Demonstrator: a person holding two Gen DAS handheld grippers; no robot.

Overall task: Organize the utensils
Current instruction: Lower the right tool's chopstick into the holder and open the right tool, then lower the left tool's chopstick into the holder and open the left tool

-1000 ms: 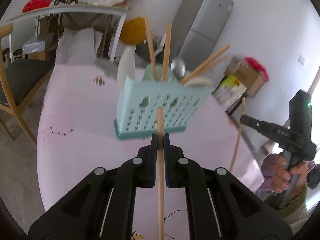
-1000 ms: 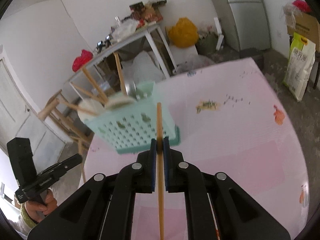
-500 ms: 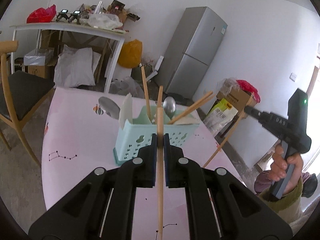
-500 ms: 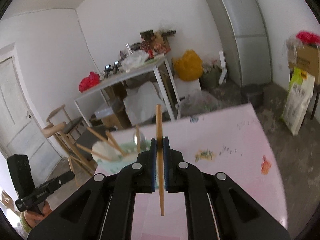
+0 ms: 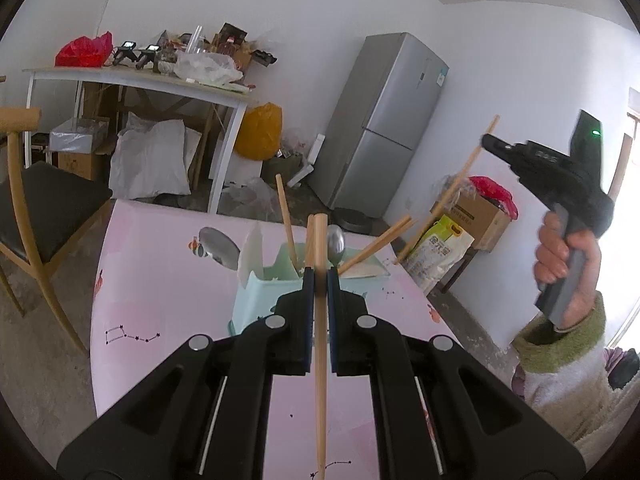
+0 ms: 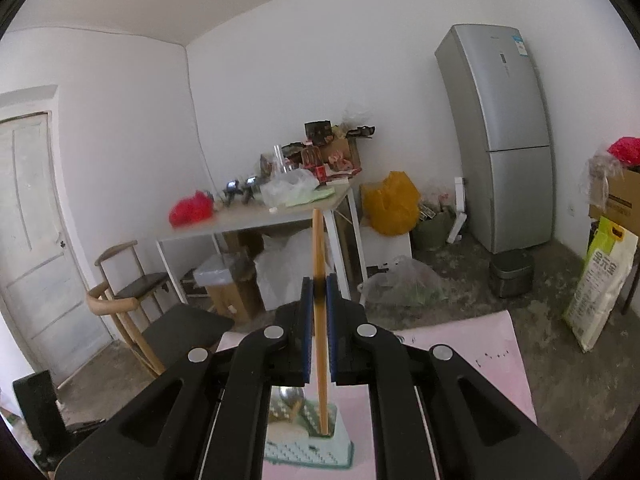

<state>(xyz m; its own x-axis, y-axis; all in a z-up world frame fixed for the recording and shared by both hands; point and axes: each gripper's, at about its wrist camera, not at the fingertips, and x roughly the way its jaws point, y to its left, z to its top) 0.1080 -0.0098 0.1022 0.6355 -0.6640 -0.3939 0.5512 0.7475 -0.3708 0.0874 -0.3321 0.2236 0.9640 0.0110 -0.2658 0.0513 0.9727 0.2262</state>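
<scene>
Each claw is clamped on one wooden chopstick. The left chopstick (image 5: 320, 320) runs up through the left claw (image 5: 319, 280), its long axis in line with the fingers, blunt top poking just above the pads and the lower end trailing down toward the near edge of the pink surface (image 5: 160, 292). The right chopstick (image 6: 319, 320) stands close to upright in the right claw (image 6: 319, 288), leaning slightly, its upper end well above the pads and its lower tip at the rim of the mint utensil basket (image 6: 308, 446), seemingly just inside one compartment; which one I cannot tell.

The step in hand looks like dropping both sticks into that basket. For the right one, I would keep the stick vertical, ease it down until the tip clears the divider, and only then part the jaws, so it does not tip out. The left claw sits just short of the basket's near wall (image 5: 256, 300), so it likely needs to rise and carry its lower end over the rim before lowering.

The basket stands toward the far edge of the surface and already holds several chopsticks (image 5: 288, 224) fanning outward, a metal spoon (image 5: 335, 242) and a white scoop (image 5: 250, 252). Those splayed sticks could snag an incoming one. Another spoon (image 5: 218, 246) lies on the surface just beside the basket.
</scene>
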